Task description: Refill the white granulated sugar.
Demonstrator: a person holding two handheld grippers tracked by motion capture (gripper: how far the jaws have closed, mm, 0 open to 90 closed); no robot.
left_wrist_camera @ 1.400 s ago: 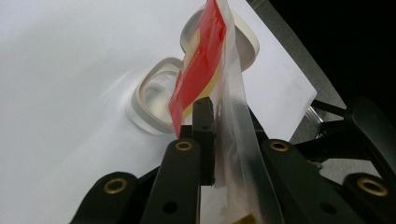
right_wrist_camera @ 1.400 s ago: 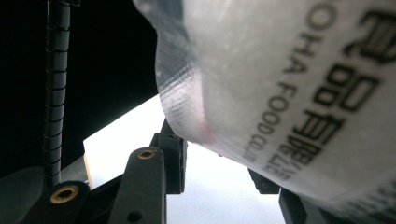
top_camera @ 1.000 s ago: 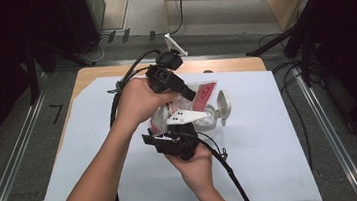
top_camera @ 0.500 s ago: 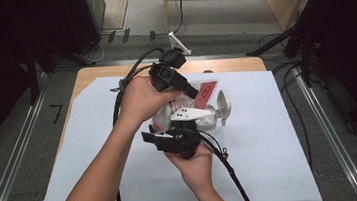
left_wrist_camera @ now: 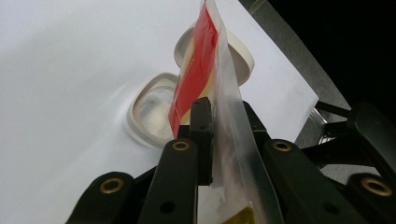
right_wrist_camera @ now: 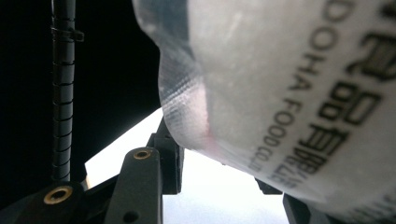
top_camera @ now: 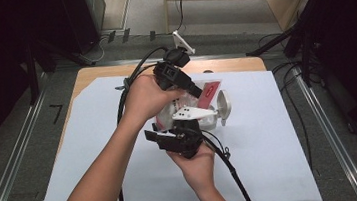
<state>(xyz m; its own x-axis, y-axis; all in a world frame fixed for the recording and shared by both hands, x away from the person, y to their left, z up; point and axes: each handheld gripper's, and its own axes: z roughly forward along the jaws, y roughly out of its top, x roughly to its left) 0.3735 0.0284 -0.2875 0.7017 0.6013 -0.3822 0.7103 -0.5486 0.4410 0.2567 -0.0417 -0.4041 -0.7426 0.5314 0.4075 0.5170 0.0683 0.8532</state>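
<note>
The left gripper (top_camera: 192, 86) is clamped on the sealed edge of a clear plastic pouch with a red label (top_camera: 208, 91), its black jaws nearly together with only the thin film between them. In the left gripper view the pouch (left_wrist_camera: 210, 84) stands up edge-on from between those jaws. Just past the jaw tips lies a cream, rounded-square container with a clear inside (left_wrist_camera: 152, 109) on the white sheet covering the table (left_wrist_camera: 60, 70), and behind it leans its cream lid (left_wrist_camera: 240, 58).

The right gripper (top_camera: 191, 124) sits below and near the left one, pointing up at the lower part of the pouch. Its jaws have just been opening. In the right gripper view the frosted, printed body of the pouch (right_wrist_camera: 289, 74) hangs close above and across the jaws; the left jaw stands apart from the film, while the right jaw is mostly hidden behind it, so they appear parted and not pressing. A black ribbed cable (right_wrist_camera: 63, 88) runs up left of the jaws.
</note>
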